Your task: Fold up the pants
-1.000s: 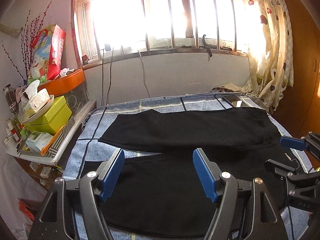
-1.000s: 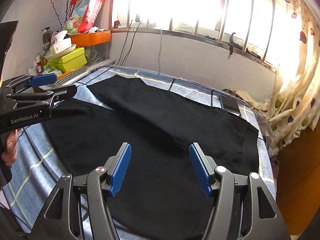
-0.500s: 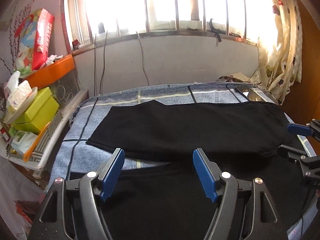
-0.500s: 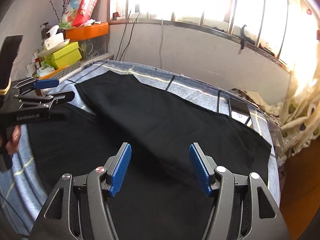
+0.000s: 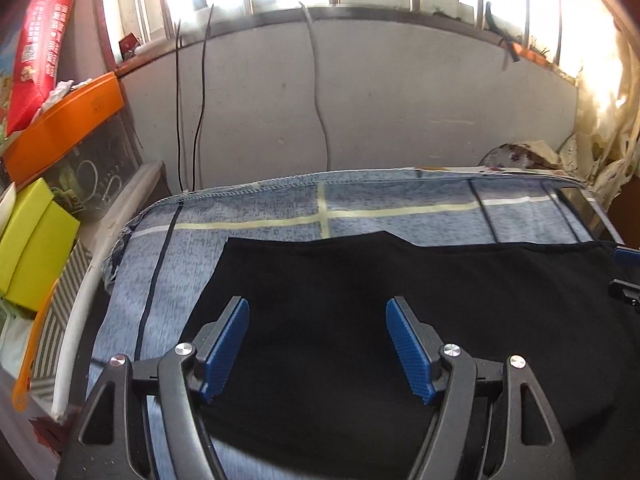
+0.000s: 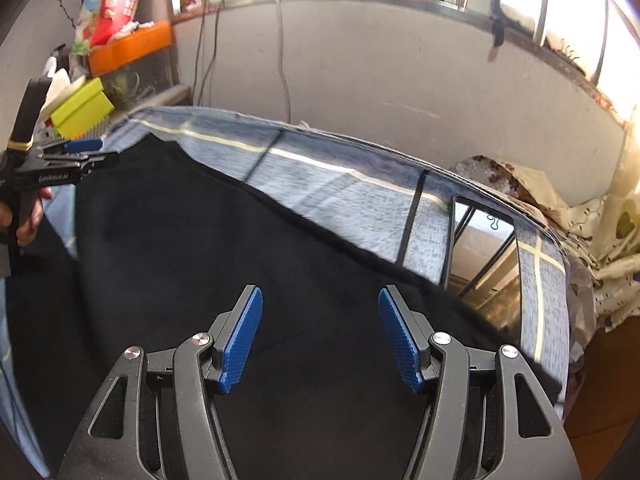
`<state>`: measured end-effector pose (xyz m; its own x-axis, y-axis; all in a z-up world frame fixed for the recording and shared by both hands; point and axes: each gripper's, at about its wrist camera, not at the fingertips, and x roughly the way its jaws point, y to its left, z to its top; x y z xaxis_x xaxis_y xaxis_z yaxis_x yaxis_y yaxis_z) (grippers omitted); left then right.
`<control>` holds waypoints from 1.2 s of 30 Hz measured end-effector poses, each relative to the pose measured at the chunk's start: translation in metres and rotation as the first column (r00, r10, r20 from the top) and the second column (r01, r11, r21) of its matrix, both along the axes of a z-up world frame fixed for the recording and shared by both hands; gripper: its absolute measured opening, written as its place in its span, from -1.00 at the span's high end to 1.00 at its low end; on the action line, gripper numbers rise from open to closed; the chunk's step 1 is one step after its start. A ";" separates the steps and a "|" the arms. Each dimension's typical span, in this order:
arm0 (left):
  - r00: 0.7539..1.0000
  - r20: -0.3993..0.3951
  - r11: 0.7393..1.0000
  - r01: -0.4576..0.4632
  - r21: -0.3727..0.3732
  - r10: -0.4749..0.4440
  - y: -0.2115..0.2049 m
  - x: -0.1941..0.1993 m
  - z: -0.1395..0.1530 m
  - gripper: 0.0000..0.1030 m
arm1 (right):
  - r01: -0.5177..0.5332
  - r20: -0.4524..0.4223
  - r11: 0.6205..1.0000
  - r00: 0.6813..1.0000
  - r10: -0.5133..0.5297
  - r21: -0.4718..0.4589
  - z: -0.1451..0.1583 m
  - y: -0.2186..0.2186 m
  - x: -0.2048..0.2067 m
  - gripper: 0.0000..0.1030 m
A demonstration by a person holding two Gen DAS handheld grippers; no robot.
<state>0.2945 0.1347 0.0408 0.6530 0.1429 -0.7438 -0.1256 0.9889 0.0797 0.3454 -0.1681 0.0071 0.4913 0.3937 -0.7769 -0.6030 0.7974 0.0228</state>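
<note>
Black pants (image 5: 360, 300) lie spread flat on a blue plaid cloth (image 5: 280, 204) over the table; they also fill the right wrist view (image 6: 180, 248). My left gripper (image 5: 318, 344) is open and empty, low over the pants near their left end. It also shows at the left of the right wrist view (image 6: 86, 152). My right gripper (image 6: 320, 340) is open and empty, low over the pants near their right end. Its fingertips (image 5: 624, 258) show at the right edge of the left wrist view.
A phone (image 6: 480, 256) lies on the cloth at the far right corner. Yellow-green boxes (image 5: 32, 248), an orange tray (image 5: 60, 120) and a red package (image 5: 36, 52) stand on a shelf at the left. A grey wall, window and curtain (image 5: 600, 140) are behind.
Both grippers have moved forward and lower over the pants, toward the far edge. Both stay open and empty. The pants have not moved.
</note>
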 end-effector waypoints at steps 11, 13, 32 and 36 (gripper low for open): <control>0.995 -0.089 0.999 0.053 -0.003 -0.053 -0.013 0.052 -0.040 -0.44 | -0.124 -0.105 0.992 0.987 0.120 -0.030 -0.033 0.017 0.062 -0.19; 0.994 -0.086 0.998 0.061 -0.006 -0.061 -0.013 0.055 -0.041 -0.48 | -0.129 -0.139 0.992 0.982 0.126 -0.011 -0.034 0.014 0.066 -0.19; 0.992 0.101 0.997 0.077 -0.031 -0.074 -0.016 -0.015 0.022 0.94 | -0.171 0.099 0.982 0.979 0.178 -0.077 0.037 0.016 -0.028 0.84; 0.981 0.185 0.993 0.080 -0.087 -0.063 -0.008 -0.068 0.046 0.94 | -0.177 0.160 0.982 0.969 0.186 -0.065 0.058 0.009 -0.085 0.84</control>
<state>0.2261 0.1263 0.0863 0.7843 0.0264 -0.6199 -0.0582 0.9978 -0.0310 0.2608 -0.1594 0.0647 0.5383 0.4507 -0.7121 -0.7298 0.6718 -0.1265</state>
